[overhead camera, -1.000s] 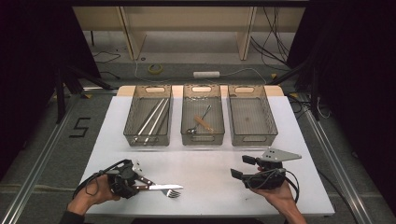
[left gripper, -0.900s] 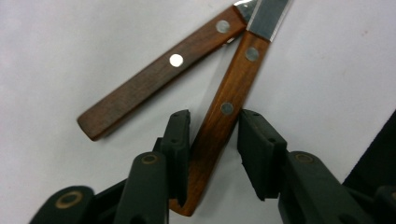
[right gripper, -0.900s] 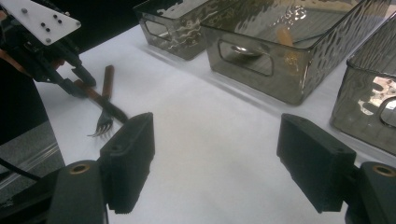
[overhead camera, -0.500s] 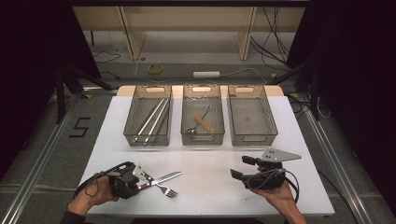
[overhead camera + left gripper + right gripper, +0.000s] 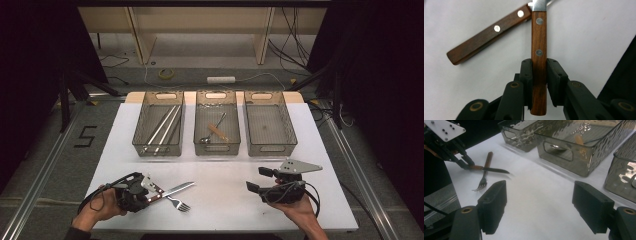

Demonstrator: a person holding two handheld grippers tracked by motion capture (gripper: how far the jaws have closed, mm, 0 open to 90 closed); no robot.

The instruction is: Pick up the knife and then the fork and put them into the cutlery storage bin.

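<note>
A knife [image 5: 176,189] with a brown wooden handle sits in my left gripper [image 5: 151,193] at the table's front left, its blade pointing right and away. In the left gripper view the jaws have just been closing, and the pads [image 5: 552,75] now press both sides of the knife handle [image 5: 539,37]. A fork [image 5: 178,204] with a matching wooden handle [image 5: 486,37] lies flat on the white table beside it. My right gripper [image 5: 257,180] rests at the front right, open with nothing between its fingers [image 5: 494,205]. From there I see the left gripper [image 5: 465,165] holding the knife [image 5: 495,170] above the fork [image 5: 484,176].
Three clear bins stand in a row at the back. The left bin [image 5: 137,135] holds long metal utensils, the middle bin [image 5: 216,148] a spoon and a wooden-handled piece, and the right bin [image 5: 291,135] looks empty. White tabletop [image 5: 225,170] lies between bins and grippers.
The knife and fork lay side by side pointing right. The left jaws closed on the knife handle, the blade swung up toward the bins, and the fork slid slightly nearer.
</note>
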